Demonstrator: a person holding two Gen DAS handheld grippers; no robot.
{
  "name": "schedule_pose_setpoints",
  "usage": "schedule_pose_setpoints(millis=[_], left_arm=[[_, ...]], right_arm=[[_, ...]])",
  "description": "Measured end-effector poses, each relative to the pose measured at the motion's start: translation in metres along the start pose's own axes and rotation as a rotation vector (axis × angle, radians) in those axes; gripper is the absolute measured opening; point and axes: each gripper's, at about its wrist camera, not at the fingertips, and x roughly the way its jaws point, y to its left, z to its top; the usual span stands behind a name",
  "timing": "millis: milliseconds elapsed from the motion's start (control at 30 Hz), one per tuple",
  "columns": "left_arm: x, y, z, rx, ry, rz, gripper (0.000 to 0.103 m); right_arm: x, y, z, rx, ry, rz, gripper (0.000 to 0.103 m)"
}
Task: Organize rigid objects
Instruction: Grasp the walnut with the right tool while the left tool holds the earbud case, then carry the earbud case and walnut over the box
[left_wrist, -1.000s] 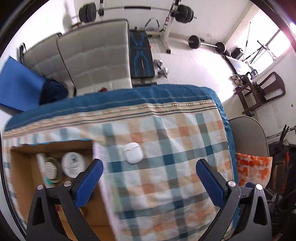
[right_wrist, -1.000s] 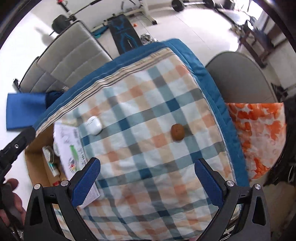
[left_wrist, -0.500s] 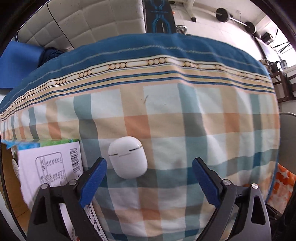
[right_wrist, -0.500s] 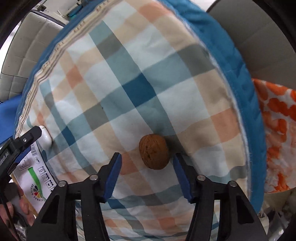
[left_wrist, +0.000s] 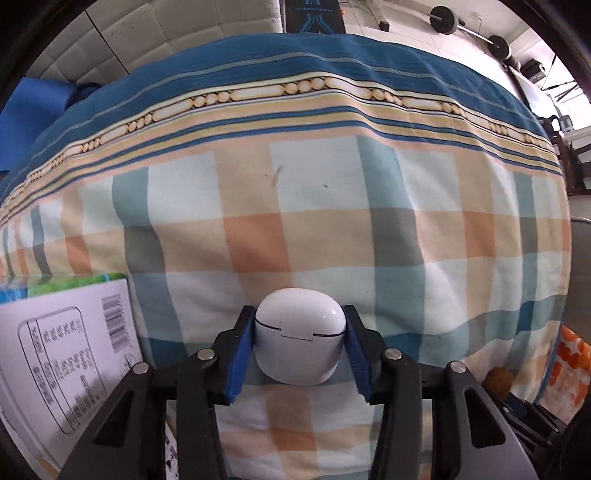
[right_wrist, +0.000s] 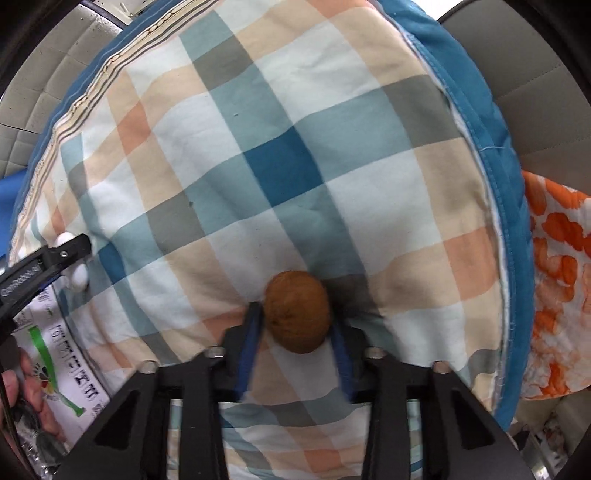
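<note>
Right now I look down along both grippers at a surface draped in a checked cloth of orange, teal, cream and grey squares, with a dark blue striped border along its far edge.

My left gripper points straight down. Its jaws have just been closing, and their blue pads now press against both sides of a white earbud case. The case is smooth and rounded, with a thin lid seam across its front, and it rests on the cloth between the jaws. Just beside it, at the lower left of the left wrist view, lies a white printed box flap with a barcode and small black text.

My right gripper also points steeply down. Its jaws have just been closing too, and they are clamped on a brown walnut that sits on the cloth, one blue pad against each side. The walnut lies well apart from the earbud case, nearer the blue-bordered right edge of the cloth.

From the right wrist view, the left gripper's black frame shows at the far left with the white case partly hidden behind it. An orange and white patterned fabric lies beyond the right edge of the cloth.
</note>
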Motion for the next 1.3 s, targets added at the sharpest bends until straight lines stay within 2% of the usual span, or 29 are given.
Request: schedule_pose_setpoints(millis=[300,400,533,667,733,800,900,1300], left_arm=[[-0.007,-0.034,-0.058,0.127,-0.003,-0.038,0.044],[0.007,-0.031,-0.066,0.089,0.046,-0.054,0.044],[0.008,-0.028,-0.073,0.074,0.034,-0.061,0.044],[0.007,-0.023,-0.074,0.075,0.033,-0.063,0.044],[0.002,-0.028,-0.066,0.085,0.021,-0.057,0.044],[0.002,-0.035,-0.036,0.097,0.013,-0.053,0.043],[-0.012,-0.043,-0.034,0.110,-0.007,-0.056,0.043],[-0.081,-0.053,-0.062,0.151,-0.123,-0.117,0.043]], right_arm=[[-0.003,-0.006,-0.010,-0.032,0.005,0.024,0.034],[0.002,-0.012,-0.011,-0.007,0.006,0.056,0.035],[0.003,-0.022,-0.010,0.003,0.012,0.062,0.034],[0.002,-0.018,-0.010,0.002,0.006,0.043,0.034],[0.006,-0.019,-0.008,0.008,0.007,0.038,0.034],[0.006,-0.017,-0.006,0.006,0.005,0.028,0.034],[0.008,-0.009,-0.008,-0.001,0.008,0.021,0.033],[-0.013,0.005,-0.044,-0.049,-0.009,0.059,0.033]])
